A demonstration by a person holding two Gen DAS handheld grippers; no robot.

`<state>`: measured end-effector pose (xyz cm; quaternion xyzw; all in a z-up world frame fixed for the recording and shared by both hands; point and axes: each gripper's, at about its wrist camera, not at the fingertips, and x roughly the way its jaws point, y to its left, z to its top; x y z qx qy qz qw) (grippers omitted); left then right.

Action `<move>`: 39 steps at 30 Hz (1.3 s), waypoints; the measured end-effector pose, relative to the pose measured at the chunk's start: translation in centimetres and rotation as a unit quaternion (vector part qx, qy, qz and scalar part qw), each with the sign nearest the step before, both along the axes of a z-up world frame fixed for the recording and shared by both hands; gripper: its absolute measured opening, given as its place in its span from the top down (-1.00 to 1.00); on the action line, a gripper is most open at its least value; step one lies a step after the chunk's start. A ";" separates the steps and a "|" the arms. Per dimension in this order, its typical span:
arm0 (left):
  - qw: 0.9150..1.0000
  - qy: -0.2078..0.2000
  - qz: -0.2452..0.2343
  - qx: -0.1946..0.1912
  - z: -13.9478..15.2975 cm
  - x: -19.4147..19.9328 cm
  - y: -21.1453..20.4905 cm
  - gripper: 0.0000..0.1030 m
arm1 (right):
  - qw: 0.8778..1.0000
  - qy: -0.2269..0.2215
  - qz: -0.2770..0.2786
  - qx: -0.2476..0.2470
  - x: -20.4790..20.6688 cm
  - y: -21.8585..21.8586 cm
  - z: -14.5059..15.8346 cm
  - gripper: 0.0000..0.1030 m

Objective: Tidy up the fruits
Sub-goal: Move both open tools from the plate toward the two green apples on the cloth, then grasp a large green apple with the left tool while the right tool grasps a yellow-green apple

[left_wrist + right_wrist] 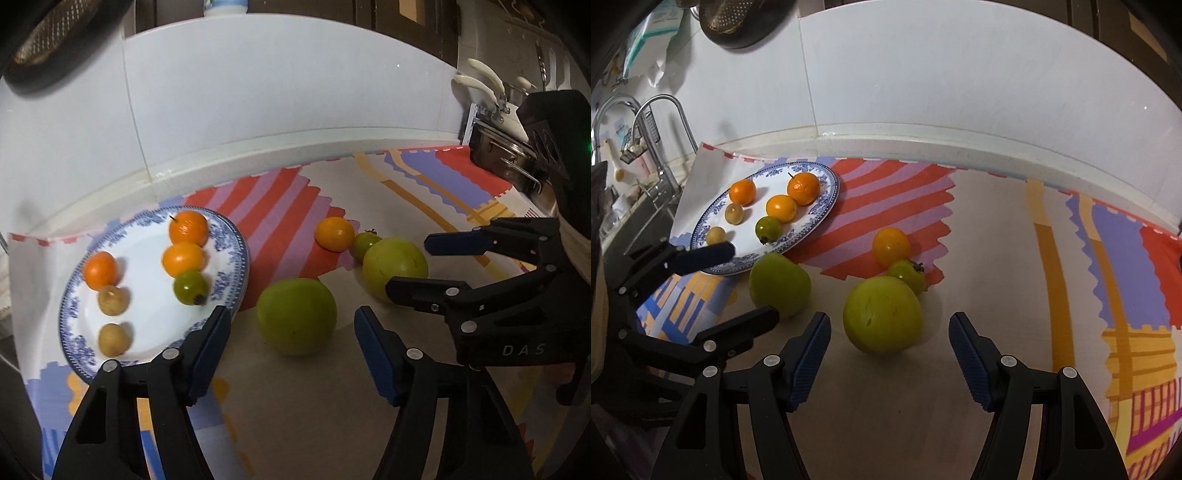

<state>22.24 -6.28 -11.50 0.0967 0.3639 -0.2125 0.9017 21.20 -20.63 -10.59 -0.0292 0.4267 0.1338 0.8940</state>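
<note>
Fruits are sitting split: six on the blue-rimmed plate (pixel 236 258) at left, four loose on the patterned mat (pixel 406 192). Left gripper (pixel 291 328) is gaping wide around the near green fruit (pixel 296 316), empty. Right gripper (pixel 888 332), equally wide and empty, is framing the other big green fruit (pixel 882 314). Risk: it's touching the small green tomato (pixel 908 275), so a nudge could be sending neighbours rolling.

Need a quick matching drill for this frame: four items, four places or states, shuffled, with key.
Items:
1. blue-patterned white plate
2. lone orange citrus fruit on the mat
3. left hand-held gripper
4. two small brown round fruits

Matches:
A. open, large green fruit ahead
B. lying on the plate
C. off the plate, beside a small green fruit
D. holds six fruits

Pairs: 1-D, 2-C, 3-A, 4-B
</note>
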 end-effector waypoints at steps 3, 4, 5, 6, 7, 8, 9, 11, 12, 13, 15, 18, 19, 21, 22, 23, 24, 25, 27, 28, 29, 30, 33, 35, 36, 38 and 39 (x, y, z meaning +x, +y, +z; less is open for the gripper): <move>1.000 0.010 -0.001 -0.008 -0.3 0.5 -0.2 -0.18 | 1.000 0.014 0.002 0.008 0.5 -0.1 -0.5 -0.18; 1.000 0.014 -0.002 -0.011 -0.4 0.7 -0.2 -0.17 | 1.000 0.016 0.002 0.009 0.6 -0.1 -0.6 -0.17; 1.000 0.017 -0.004 -0.016 -0.5 0.8 -0.2 -0.13 | 1.000 0.018 0.003 0.010 0.7 -0.1 -0.7 -0.14; 1.000 0.022 -0.005 -0.019 -0.6 0.9 -0.3 -0.09 | 1.000 0.018 0.004 0.013 0.8 0.0 -0.7 -0.13; 1.000 0.024 -0.003 -0.019 -0.6 1.0 -0.3 -0.07 | 1.000 0.018 0.005 0.015 0.9 -0.1 -0.7 -0.11; 1.000 0.024 -0.001 -0.016 -0.7 1.2 -0.4 -0.02 | 1.000 0.018 0.005 0.017 0.9 -0.1 -0.7 -0.09; 1.000 0.025 -0.001 -0.014 -0.8 1.2 -0.4 0.02 | 1.000 0.020 0.007 0.021 1.0 0.0 -0.7 -0.06; 0.999 0.029 0.001 -0.017 -1.0 1.4 -0.3 0.03 | 0.999 0.027 0.012 0.026 1.3 0.1 -0.9 0.02; 0.999 0.031 0.002 -0.019 -0.9 1.5 -0.3 0.03 | 0.999 0.030 0.013 0.027 1.3 0.2 -1.1 0.02; 0.999 0.031 0.003 -0.019 -0.9 1.4 -0.2 0.04 | 0.999 0.028 0.013 0.027 1.3 0.3 -1.1 0.02; 0.999 0.032 0.005 -0.019 -0.9 1.4 -0.2 0.04 | 0.999 0.027 0.013 0.025 1.1 0.3 -1.1 0.03; 0.999 0.034 0.008 -0.024 -0.8 1.3 -0.1 0.04 | 0.999 0.026 0.012 0.025 1.0 0.3 -1.1 0.03; 0.999 0.035 0.009 -0.026 -0.8 1.2 0.0 0.04 | 0.999 0.026 0.012 0.025 0.9 0.3 -1.1 0.03; 0.999 0.032 0.013 -0.028 -0.5 1.0 0.1 0.04 | 0.999 0.026 0.012 0.026 0.9 0.3 -1.1 0.04; 0.999 0.029 0.014 -0.028 -0.3 0.9 0.1 0.04 | 0.999 0.027 0.011 0.026 0.9 0.3 -1.1 0.04; 0.999 0.027 0.016 -0.029 -0.1 0.8 0.2 0.04 | 0.999 0.027 0.010 0.028 0.8 0.2 -1.1 0.04; 0.999 0.025 0.018 -0.030 0.0 0.7 0.3 0.04 | 0.999 0.027 0.009 0.030 0.7 0.2 -1.0 0.04; 0.999 0.023 0.020 -0.031 0.2 0.6 0.4 0.04 | 0.999 0.027 0.007 0.031 0.6 0.2 -1.0 0.04; 0.999 0.021 0.024 -0.034 0.6 0.4 0.5 0.04 | 0.999 0.025 0.005 0.033 0.4 0.2 -0.8 0.04; 0.999 0.019 0.026 -0.035 0.8 0.2 0.6 0.04 | 0.999 0.023 0.006 0.034 0.3 0.2 -0.7 0.04; 0.999 0.017 0.028 -0.037 1.1 0.0 0.8 0.04 | 0.999 0.019 0.006 0.033 0.1 0.3 -0.4 0.04; 0.999 0.015 0.030 -0.038 1.3 -0.2 0.9 0.04 | 0.999 0.015 0.007 0.033 0.0 0.4 -0.2 0.04; 0.998 0.011 0.041 -0.040 2.0 -0.8 1.4 0.04 | 0.999 0.004 0.008 0.034 -0.4 0.5 0.6 0.04; 0.998 0.013 0.043 -0.044 2.4 -1.2 1.8 0.04 | 0.999 -0.005 0.011 0.034 -0.7 0.8 1.3 0.04; 0.998 0.011 0.045 -0.046 2.7 -1.5 2.0 0.04 | 0.999 -0.013 0.013 0.033 -0.9 1.0 1.7 0.04; 0.998 0.004 0.052 -0.045 3.4 -2.0 2.5 0.04 | 0.999 -0.020 0.018 0.034 -1.0 1.4 2.3 0.04; 0.997 0.000 0.058 -0.046 3.7 -2.2 2.8 0.04 | 0.999 -0.026 0.022 0.036 -1.1 1.6 2.7 0.04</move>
